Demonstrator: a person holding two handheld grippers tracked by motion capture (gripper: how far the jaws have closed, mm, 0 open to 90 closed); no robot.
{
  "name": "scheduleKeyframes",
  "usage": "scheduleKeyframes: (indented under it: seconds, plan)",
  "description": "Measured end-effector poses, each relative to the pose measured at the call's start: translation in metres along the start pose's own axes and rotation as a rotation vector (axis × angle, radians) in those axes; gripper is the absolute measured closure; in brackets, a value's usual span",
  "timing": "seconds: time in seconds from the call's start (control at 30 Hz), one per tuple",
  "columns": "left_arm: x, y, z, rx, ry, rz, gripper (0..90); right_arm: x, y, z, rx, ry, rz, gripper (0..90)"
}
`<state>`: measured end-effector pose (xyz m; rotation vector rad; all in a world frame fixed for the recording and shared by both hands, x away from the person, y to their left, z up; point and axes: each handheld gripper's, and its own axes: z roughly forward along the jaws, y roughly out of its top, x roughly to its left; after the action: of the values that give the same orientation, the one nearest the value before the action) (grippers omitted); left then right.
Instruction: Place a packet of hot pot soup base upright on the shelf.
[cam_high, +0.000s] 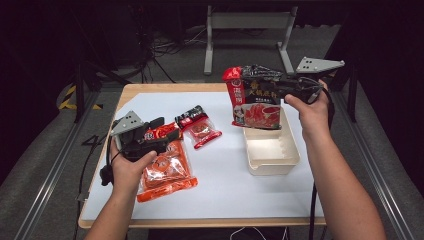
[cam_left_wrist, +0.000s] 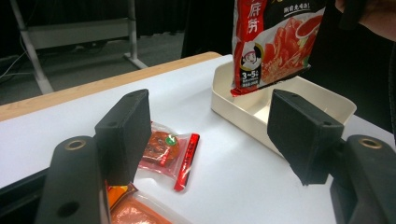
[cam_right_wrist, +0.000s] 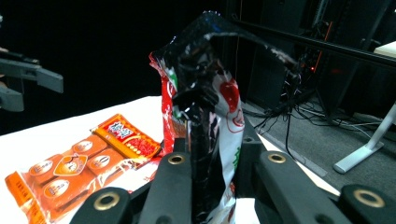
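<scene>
My right gripper (cam_high: 257, 80) is shut on the top of a large red and black pouch (cam_high: 255, 102), which hangs upright above the far end of a cream tray (cam_high: 272, 167). In the right gripper view the jaws (cam_right_wrist: 210, 156) pinch the crumpled pouch (cam_right_wrist: 205, 93) edge-on. My left gripper (cam_high: 162, 131) stands open low over the top of an orange packet (cam_high: 167, 172). Nothing is between its jaws (cam_left_wrist: 210, 126). A small red-edged clear packet (cam_left_wrist: 168, 149) lies flat on the white mat just beyond them, with the pouch (cam_left_wrist: 275, 42) and the tray (cam_left_wrist: 233, 109) farther off.
A white mat (cam_high: 220, 190) covers the wooden table, with bare mat between the packets and the tray. The orange packet (cam_right_wrist: 79, 168) lies flat at the left. A metal table frame (cam_high: 247, 30) stands on the dark floor behind.
</scene>
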<state>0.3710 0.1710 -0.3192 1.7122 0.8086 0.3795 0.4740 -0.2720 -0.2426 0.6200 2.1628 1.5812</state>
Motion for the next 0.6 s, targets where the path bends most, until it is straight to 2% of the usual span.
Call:
scheduleKeyframes:
  seconds: [0.03,0.33,0.43,0.6]
  plan:
    - [0.001,0.000,-0.001,0.000,0.004,-0.001,31.5,-0.006,-0.001,0.000,-0.014,0.001,0.000,80.4]
    - [0.005,-0.001,-0.002,0.000,0.010,-0.020,31.1,-0.022,-0.003,0.004,-0.024,0.007,-0.022,80.4]
    - [0.006,-0.001,-0.002,0.000,0.008,-0.018,31.0,-0.026,-0.004,0.005,-0.032,0.000,-0.051,80.3]
    - [0.005,-0.003,-0.003,0.006,0.013,-0.024,30.8,-0.029,-0.007,0.007,-0.016,-0.001,-0.062,80.3]
